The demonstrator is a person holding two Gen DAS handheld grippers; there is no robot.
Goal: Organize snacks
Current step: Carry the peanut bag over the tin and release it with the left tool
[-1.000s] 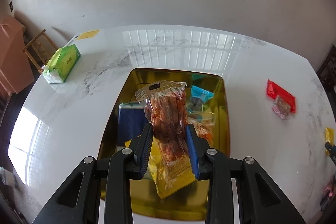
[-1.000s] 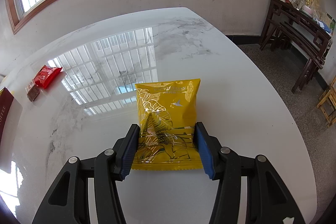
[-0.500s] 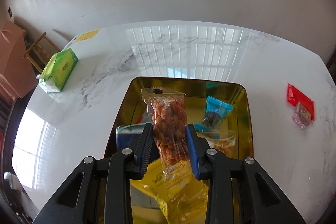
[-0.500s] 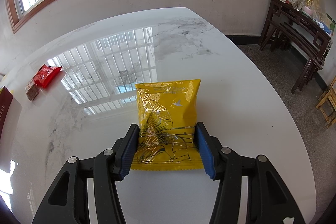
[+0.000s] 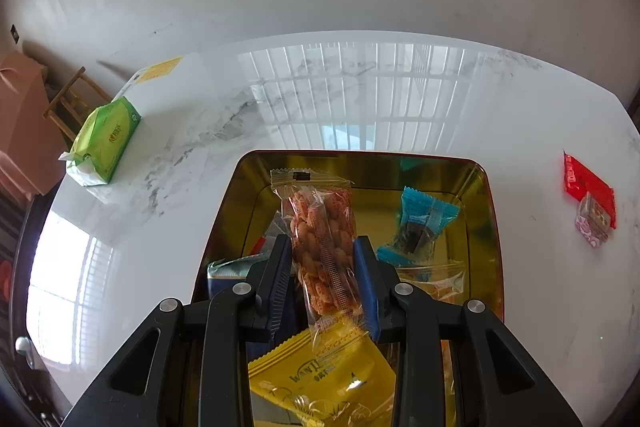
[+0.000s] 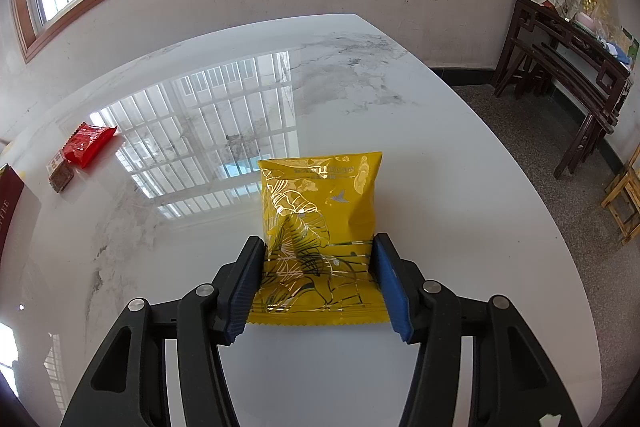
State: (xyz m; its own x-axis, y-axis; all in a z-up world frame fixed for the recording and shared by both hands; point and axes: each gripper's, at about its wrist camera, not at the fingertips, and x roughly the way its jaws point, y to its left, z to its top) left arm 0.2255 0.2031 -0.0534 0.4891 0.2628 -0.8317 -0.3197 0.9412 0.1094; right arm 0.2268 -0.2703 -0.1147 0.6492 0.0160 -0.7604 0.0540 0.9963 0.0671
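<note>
My left gripper (image 5: 320,247) is shut on a clear packet of orange peanuts (image 5: 320,227) and holds it over the gold tin tray (image 5: 360,169). The tray holds a blue-wrapped snack (image 5: 424,219), a yellow packet (image 5: 320,379), a dark blue packet (image 5: 228,275) and a clear packet (image 5: 436,283). My right gripper (image 6: 318,255) is shut on a yellow foil snack bag (image 6: 320,223) that lies on the white marble table (image 6: 440,187).
A red packet (image 5: 586,183) with a small clear packet (image 5: 594,223) lies right of the tray; they also show in the right wrist view (image 6: 88,143). A green tissue pack (image 5: 106,139) sits at the table's left. A dark wooden side table (image 6: 568,43) stands at the wall.
My left gripper has moved forward and lower over the tray with the peanut packet. My right gripper and the yellow bag have not moved.
</note>
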